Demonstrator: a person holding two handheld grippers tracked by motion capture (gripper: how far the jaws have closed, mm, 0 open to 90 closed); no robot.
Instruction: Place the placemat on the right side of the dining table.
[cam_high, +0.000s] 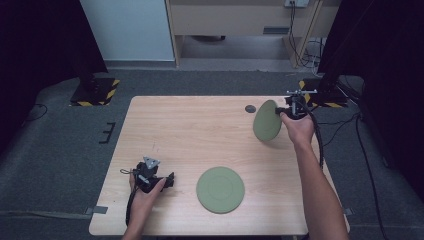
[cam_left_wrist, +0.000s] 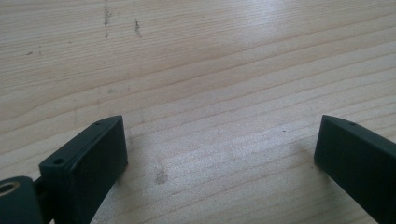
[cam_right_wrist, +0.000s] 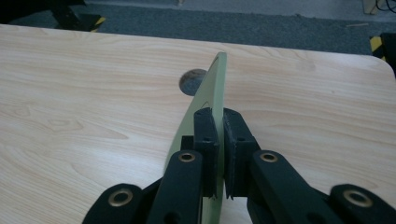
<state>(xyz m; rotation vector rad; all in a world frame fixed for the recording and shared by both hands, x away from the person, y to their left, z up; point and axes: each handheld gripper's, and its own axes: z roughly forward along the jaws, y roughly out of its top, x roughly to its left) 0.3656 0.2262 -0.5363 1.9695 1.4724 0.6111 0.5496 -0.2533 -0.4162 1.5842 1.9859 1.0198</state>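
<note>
Right gripper (cam_right_wrist: 219, 154) around plate rim (cam_right_wrist: 217, 84)

Left gripper (cam_high: 170, 180): black body; grey three-cornered plate on top, small dark marks at its corners.
Left gripper cable: black, thin, running beside the forearm toward the near table edge.
Left gripper jaws: two flat matte black blocks with squared ends; small screw holes in the upper faces; a brass-ringed pivot at the near left corner of the left gripper view.
Right gripper (cam_high: 278, 110): black body, pale metal bracket with crossbar on top.
Right gripper cable: black, thicker, looping along the arm.
Right gripper jaws: black links, four brass-ringed pivots, ribbed pads (cam_right_wrist: 205, 140).
Arms: bare, no sleeves visible.
</note>
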